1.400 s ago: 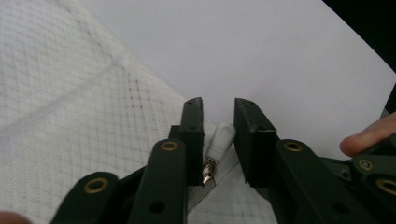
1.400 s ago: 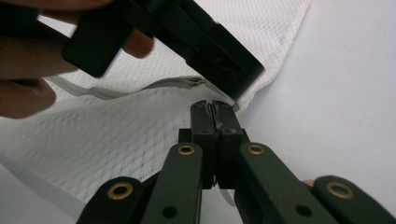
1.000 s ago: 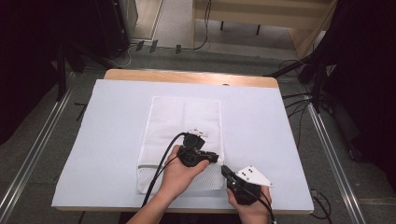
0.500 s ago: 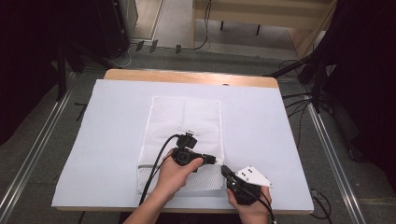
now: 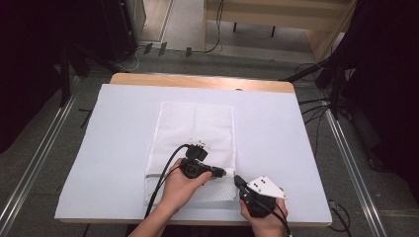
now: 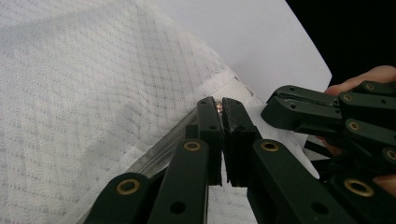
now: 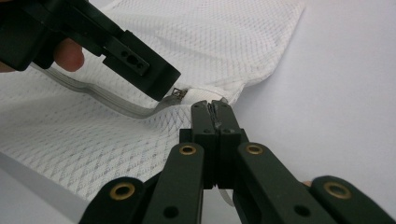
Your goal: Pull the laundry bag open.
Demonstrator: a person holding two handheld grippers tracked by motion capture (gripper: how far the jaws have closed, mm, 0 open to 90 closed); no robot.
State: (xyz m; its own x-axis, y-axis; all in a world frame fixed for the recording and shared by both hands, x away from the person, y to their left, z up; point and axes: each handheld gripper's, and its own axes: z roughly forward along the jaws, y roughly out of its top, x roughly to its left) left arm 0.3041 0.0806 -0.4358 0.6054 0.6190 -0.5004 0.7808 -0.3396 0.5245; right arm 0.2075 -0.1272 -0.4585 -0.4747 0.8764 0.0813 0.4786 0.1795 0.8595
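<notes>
Your left gripper (image 6: 220, 103) is clamped on the small metal zipper pull (image 6: 219, 107) of the flat white mesh bag (image 5: 195, 136) lying on the white table (image 5: 296, 143); your right gripper (image 7: 212, 106) pinches the bag's corner, contents unclear

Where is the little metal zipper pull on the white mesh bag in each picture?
High view: too small to make out; it sits where the left gripper meets the mesh bag near its lower right corner.
Left gripper view: zipper pull at centre, pinched between the closed fingers.
Right gripper view: zipper pull just left of centre, under the left gripper's tip.
Shared landmark: the grey zipper line.
</notes>
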